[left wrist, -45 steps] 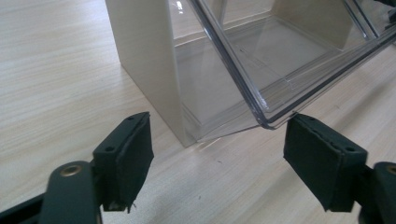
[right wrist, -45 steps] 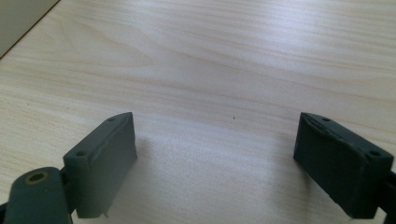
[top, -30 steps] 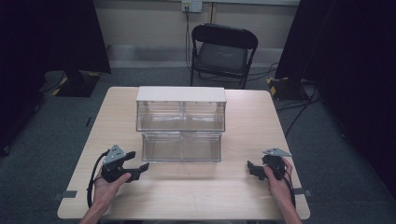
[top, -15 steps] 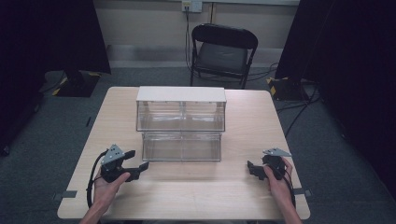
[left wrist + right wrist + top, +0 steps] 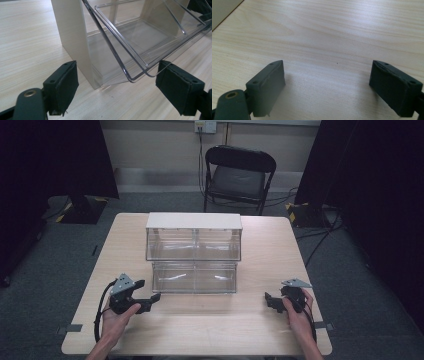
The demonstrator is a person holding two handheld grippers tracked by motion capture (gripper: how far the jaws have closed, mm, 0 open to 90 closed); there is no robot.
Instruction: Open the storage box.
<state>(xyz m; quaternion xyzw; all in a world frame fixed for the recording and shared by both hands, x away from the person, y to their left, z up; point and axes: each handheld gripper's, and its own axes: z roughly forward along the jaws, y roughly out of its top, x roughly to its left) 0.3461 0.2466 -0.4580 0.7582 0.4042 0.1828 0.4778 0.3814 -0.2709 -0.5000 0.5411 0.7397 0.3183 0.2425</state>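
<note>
On the wooden table point(image 5: 260, 325) stands a storage unit point(image 5: 194, 251) with a pale top and clear plastic drawers in two rows. The lower drawer point(image 5: 194, 277) is pulled or tilted forward, toward the person, so its front stands out from under the upper row, which looks closed. I see nothing inside it.

The left gripper point(image 5: 148, 303) rests on the table just beside the lower left corner of the unit. In the left gripper view its jaws stand wide apart and grip nothing; the curved front lip of the clear drawer point(image 5: 140, 72) hangs between them but a little ahead, and I cannot see that either pad point(image 5: 62, 87) touches it. The pale side wall point(image 5: 72, 37) of the unit is just in front of the left pad.

The right gripper point(image 5: 271, 302) lies well apart from the unit, near the right front part of the table. Its jaws are also spread wide, with bare wood point(image 5: 329, 37) between them and nothing held.

I judge that the work on the drawer is at an early stage or between two steps: the drawer is open, no thing is put in or taken out, and neither gripper has a hold. What is left, as far as I can tell, is for the left gripper to take the drawer lip and push it in or draw it further out, while the right one waits
</note>
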